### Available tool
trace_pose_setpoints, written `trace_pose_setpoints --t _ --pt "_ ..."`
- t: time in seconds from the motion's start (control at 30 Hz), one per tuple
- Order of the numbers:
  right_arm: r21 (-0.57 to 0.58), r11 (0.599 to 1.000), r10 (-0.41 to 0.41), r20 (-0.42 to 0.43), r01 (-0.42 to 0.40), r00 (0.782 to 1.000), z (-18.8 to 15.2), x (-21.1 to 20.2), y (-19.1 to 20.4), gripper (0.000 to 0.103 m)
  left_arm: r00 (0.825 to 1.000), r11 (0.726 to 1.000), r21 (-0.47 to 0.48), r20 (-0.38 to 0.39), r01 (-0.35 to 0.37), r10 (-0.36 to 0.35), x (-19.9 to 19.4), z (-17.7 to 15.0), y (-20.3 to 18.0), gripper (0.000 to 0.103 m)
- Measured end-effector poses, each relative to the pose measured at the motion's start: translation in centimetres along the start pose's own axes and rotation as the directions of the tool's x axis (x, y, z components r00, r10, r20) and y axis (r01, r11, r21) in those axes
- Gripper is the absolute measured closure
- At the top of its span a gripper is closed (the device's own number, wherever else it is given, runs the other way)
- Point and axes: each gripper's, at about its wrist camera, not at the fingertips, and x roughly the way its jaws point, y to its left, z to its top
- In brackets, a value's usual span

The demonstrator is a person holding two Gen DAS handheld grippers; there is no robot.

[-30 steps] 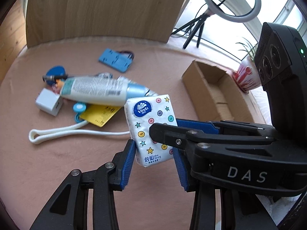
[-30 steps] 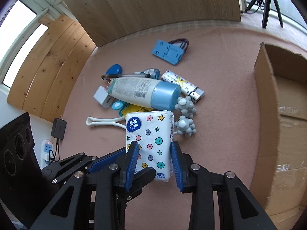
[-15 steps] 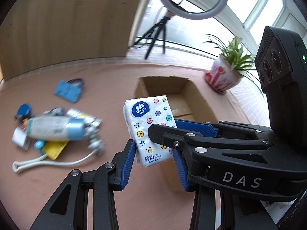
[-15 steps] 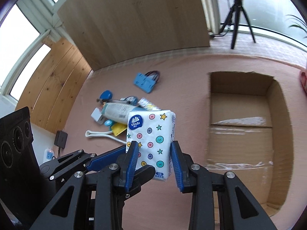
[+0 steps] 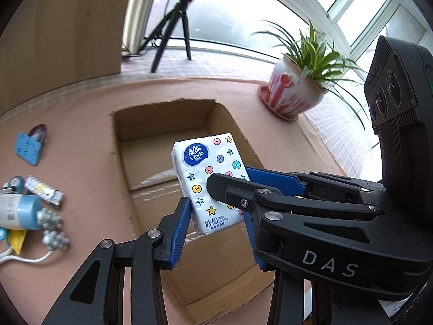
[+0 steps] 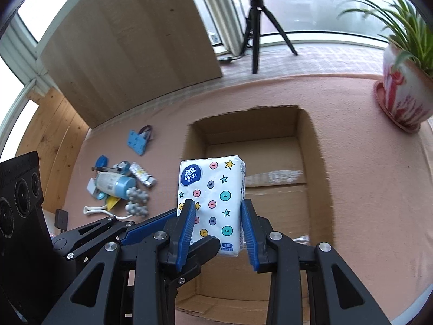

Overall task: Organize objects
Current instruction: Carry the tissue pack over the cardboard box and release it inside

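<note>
A white Vinda tissue pack (image 5: 209, 178) with coloured dots and stars is held in the air above the open cardboard box (image 5: 151, 168). My left gripper (image 5: 216, 216) and my right gripper (image 6: 216, 219) are both shut on the tissue pack (image 6: 213, 195), one from each side. The right gripper's black body crosses the right half of the left wrist view. The box (image 6: 311, 178) is empty, with a strip of tape across its bottom.
A pile of loose items lies left of the box on the pink mat: a lotion bottle (image 6: 115, 185), grey ball toys (image 6: 138, 201), a white cord (image 6: 94, 211), a blue holder (image 6: 138, 143). A potted plant (image 6: 403, 92) stands at the right. A tripod (image 6: 257, 27) stands behind.
Both grippers carried the tissue pack up off the mat and to the right, from beside the item pile to above the open box.
</note>
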Motion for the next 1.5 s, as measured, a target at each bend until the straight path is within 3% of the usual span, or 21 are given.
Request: trace_pose_setpoints --t 0.47,0.83,0.97,1.17,1.5 --pt "0.059 0.998 -0.014 -0.056 0.017 0.998 -1.5 0.4 -5.6 0.071 0.994 0.999 0.009 -0.107 0.033 -0.031 4.3 -1.3 -2.5 0.059" --pt "0.035 0.999 -0.022 -0.109 0.026 0.994 -4.6 -0.4 -6.2 0.071 0.980 0.996 0.067 -0.192 0.059 -0.046 4.2 -4.6 -4.6 0.059" --pt "0.016 0.999 -0.046 -0.126 0.049 0.991 -5.7 -0.5 -6.2 0.069 0.973 0.994 0.081 -0.225 0.070 -0.050 4.5 -5.2 -5.1 0.047" --pt "0.027 0.998 -0.061 -0.083 0.064 0.995 -6.1 -1.7 -6.4 0.060 0.979 0.995 0.069 -0.197 0.066 -0.051 3.5 -5.0 -4.8 0.044" --pt "0.009 1.000 -0.029 0.015 0.029 0.999 -4.5 -3.7 -3.5 0.060 0.997 1.000 0.016 -0.076 0.007 -0.006 -2.4 -4.7 -1.0 0.044"
